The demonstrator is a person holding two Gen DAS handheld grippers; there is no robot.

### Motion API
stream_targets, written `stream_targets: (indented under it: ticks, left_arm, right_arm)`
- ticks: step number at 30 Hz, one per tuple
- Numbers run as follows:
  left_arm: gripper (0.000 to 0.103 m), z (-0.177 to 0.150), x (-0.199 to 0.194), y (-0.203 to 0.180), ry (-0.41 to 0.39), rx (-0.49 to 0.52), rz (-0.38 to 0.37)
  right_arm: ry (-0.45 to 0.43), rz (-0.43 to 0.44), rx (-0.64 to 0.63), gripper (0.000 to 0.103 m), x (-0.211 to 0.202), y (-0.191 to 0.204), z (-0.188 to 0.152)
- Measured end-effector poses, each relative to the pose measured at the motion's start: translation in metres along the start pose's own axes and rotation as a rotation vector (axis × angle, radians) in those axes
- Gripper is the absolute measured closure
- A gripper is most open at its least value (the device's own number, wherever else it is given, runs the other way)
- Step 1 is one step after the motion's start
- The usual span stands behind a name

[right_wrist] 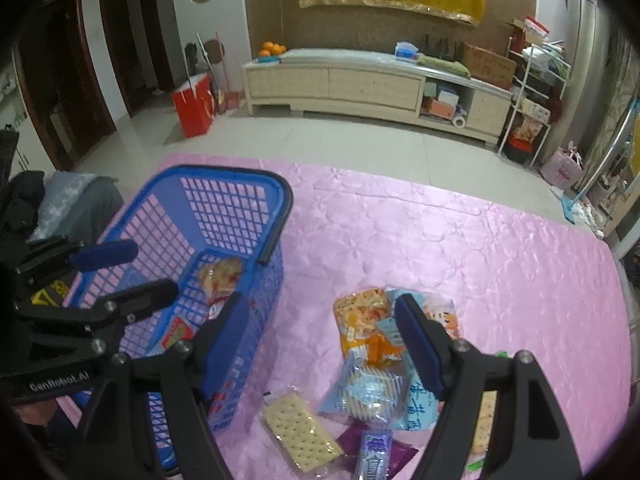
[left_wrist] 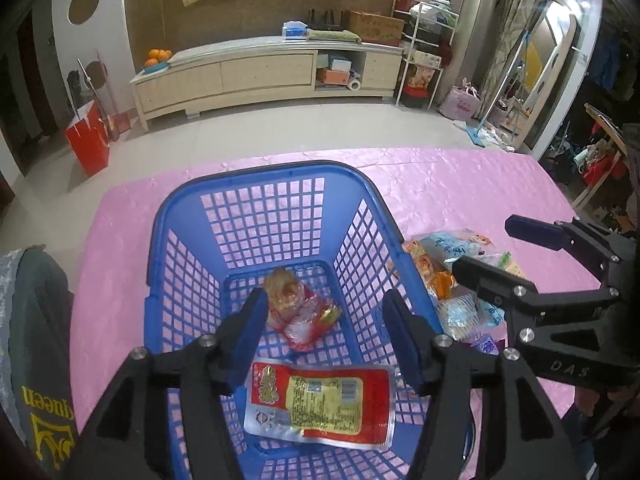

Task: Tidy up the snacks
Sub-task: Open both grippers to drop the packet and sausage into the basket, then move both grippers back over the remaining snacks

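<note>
I hover my left gripper (left_wrist: pixel 324 336) over the blue basket (left_wrist: pixel 256 184) on the pink-covered desk (left_wrist: pixel 460 184), jaws released and empty, with the red-and-yellow snack pouch (left_wrist: pixel 320 406) lying flat on the basket floor beneath them and a clear-wrapped snack (left_wrist: pixel 300 308) further in. My right gripper (right_wrist: pixel 324 344), jaws spread and holding nothing, hangs over the loose pile to the basket's right: an orange packet (right_wrist: pixel 366 328), a blue-wrapped biscuit (right_wrist: pixel 372 394), a cracker pack (right_wrist: pixel 300 432). I judge the next pick should take the top packet alone, coming straight down. The basket's near wall stands close to my right jaw.
</note>
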State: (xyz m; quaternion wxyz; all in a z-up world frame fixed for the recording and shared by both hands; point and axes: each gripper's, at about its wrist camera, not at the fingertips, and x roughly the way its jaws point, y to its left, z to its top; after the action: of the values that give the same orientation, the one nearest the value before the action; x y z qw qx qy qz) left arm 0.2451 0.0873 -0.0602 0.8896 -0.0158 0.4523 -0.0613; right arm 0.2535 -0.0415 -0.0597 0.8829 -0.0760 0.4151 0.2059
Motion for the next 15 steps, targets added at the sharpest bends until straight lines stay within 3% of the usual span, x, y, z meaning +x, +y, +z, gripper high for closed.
stream_targets:
  ticks: [4, 10, 15]
  left_arm:
    - [0.036, -0.006, -0.015, -0.008, -0.026, 0.010, 0.016]
    - [0.025, -0.013, -0.040, -0.025, -0.059, 0.018, 0.030]
    - [0.022, -0.019, -0.056, -0.048, -0.085, 0.035, 0.031]
  right_arm:
    - [-0.048, -0.019, 0.012, 0.024, -0.015, -0.001, -0.005]
    - [-0.053, -0.038, -0.073, 0.024, -0.045, 0.003, -0.017]
    - [-0.066, -0.066, -0.070, 0.024, -0.078, -0.008, -0.032]
